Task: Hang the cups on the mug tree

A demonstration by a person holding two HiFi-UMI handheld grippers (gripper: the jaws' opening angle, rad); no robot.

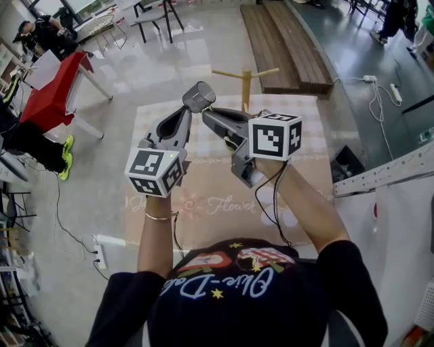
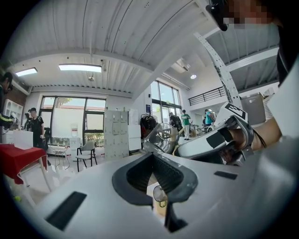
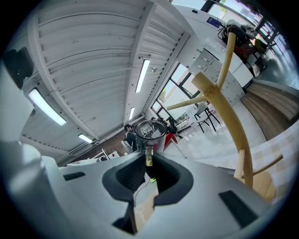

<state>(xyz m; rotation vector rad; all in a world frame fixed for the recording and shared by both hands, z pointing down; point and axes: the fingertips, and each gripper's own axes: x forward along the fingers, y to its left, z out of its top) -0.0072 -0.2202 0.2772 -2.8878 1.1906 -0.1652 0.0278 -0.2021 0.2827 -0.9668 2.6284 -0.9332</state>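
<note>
A clear glass cup (image 1: 199, 96) hangs in the air above the table, in front of the wooden mug tree (image 1: 245, 78). My right gripper (image 1: 205, 114) is shut on the cup's handle. In the right gripper view the cup (image 3: 150, 130) sits just past the jaws, its handle pinched between them, and the mug tree (image 3: 224, 107) rises at the right. My left gripper (image 1: 184, 114) hovers close beside the cup with its jaws together and nothing in them. From the left gripper view the held cup (image 2: 161, 137) shows just ahead. Another small cup (image 2: 160, 193) shows below the left jaws.
The table wears a pale checked cloth (image 1: 203, 203). A red table (image 1: 47, 95) and seated people are at the left, a chair (image 1: 152, 17) at the back, a wooden bench (image 1: 285, 41) behind the mug tree. A white rail (image 1: 386, 173) runs at the right.
</note>
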